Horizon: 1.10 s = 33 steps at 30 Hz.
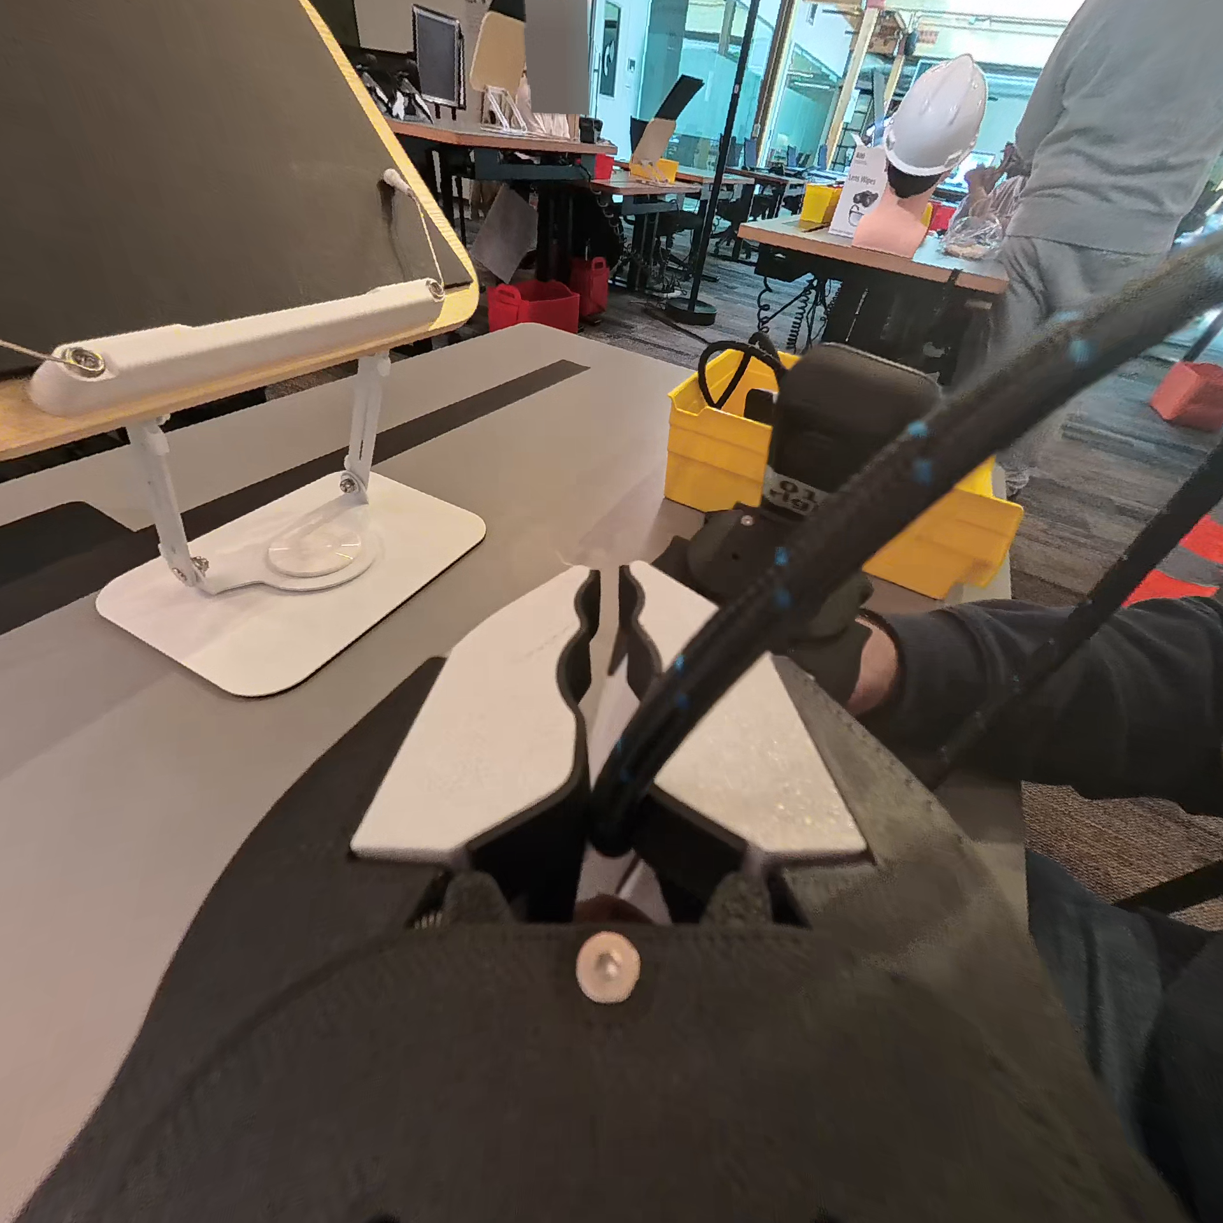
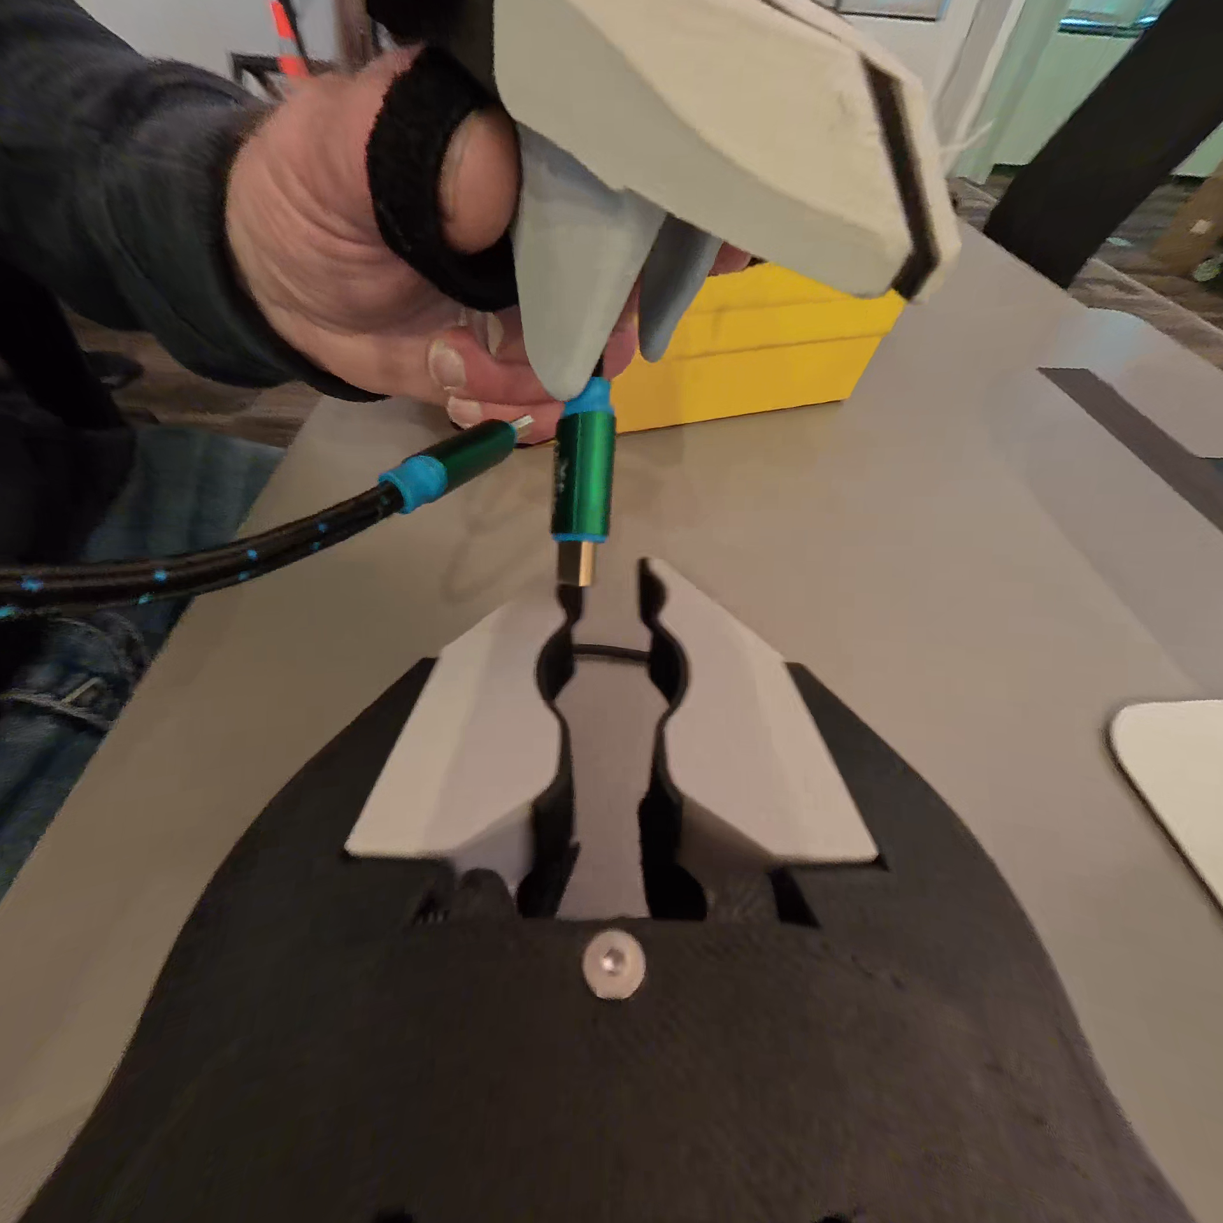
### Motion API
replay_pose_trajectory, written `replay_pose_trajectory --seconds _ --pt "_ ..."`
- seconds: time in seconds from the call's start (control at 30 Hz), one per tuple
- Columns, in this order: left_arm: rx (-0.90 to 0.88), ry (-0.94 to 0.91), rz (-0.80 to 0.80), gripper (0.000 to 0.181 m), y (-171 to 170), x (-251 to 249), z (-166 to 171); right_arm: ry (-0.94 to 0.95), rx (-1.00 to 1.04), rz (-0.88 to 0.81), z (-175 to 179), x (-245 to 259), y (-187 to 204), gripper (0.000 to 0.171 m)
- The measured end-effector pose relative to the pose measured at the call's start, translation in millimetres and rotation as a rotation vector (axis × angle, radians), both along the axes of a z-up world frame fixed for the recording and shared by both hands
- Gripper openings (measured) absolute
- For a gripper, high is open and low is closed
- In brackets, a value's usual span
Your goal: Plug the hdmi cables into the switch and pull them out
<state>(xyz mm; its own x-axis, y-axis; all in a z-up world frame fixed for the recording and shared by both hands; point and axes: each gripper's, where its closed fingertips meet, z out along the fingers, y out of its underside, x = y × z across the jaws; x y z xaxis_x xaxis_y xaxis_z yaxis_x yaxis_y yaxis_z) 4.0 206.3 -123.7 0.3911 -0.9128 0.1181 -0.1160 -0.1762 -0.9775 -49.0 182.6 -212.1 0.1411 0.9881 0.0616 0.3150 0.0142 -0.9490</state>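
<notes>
Between the nearly closed jaws of the left gripper [image 1: 610,582] runs a black braided cable [image 1: 880,476] with blue flecks, pinched down near the root of the white fingers and arching up and off to the right. In the right wrist view that same gripper [image 2: 599,367] hangs over the grey surface [image 2: 860,529] with a green metal HDMI plug [image 2: 582,486], blue-collared at both ends, clamped in its tips and pointing straight down, its gold connector just clear of the surface. A bare hand [image 2: 344,265] with a black strap around it holds that gripper. Just left of the hanging plug a second green plug [image 2: 473,453] on a braided cable [image 2: 198,562] points toward the hand, lying low over the near left of the surface. The right gripper [image 2: 612,582] has its jaws parted with nothing between them, its tips just below the hanging connector. A yellow bin [image 2: 761,357] sits at the far edge of the surface. On the left in the left wrist view, a white stand [image 1: 291,569] carries a tilted dark board [image 1: 198,165] with a pale wood rim.
</notes>
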Motion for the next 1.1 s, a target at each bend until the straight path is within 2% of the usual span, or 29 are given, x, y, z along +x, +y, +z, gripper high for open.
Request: replay_pose_trajectory --seconds 0.07,0.33,0.4,0.43,1.1 --pt "-0.008 -0.003 -0.001 0.005 -0.6 0.6 -0.1 -0.027 0.056 -0.032 -0.8 -1.1 3.2 0.028" --pt "-0.025 -0.018 0.014 0.005 1.5 -1.7 2.2 -0.085 0.21 -0.113 2.2 -2.9 8.5 0.031" --pt "-0.028 -0.02 0.018 0.005 1.9 -1.9 2.2 -0.114 0.252 -0.095 0.6 -4.3 4.3 0.017" --pt "-0.026 -0.021 0.02 0.005 2.2 -2.1 2.5 -0.13 0.273 -0.087 -1.0 -4.6 2.4 0.0" --pt "-0.043 -0.025 0.0 0.005 4.3 -6.8 5.5 0.065 0.091 -0.064 20.7 6.2 4.7 0.0"
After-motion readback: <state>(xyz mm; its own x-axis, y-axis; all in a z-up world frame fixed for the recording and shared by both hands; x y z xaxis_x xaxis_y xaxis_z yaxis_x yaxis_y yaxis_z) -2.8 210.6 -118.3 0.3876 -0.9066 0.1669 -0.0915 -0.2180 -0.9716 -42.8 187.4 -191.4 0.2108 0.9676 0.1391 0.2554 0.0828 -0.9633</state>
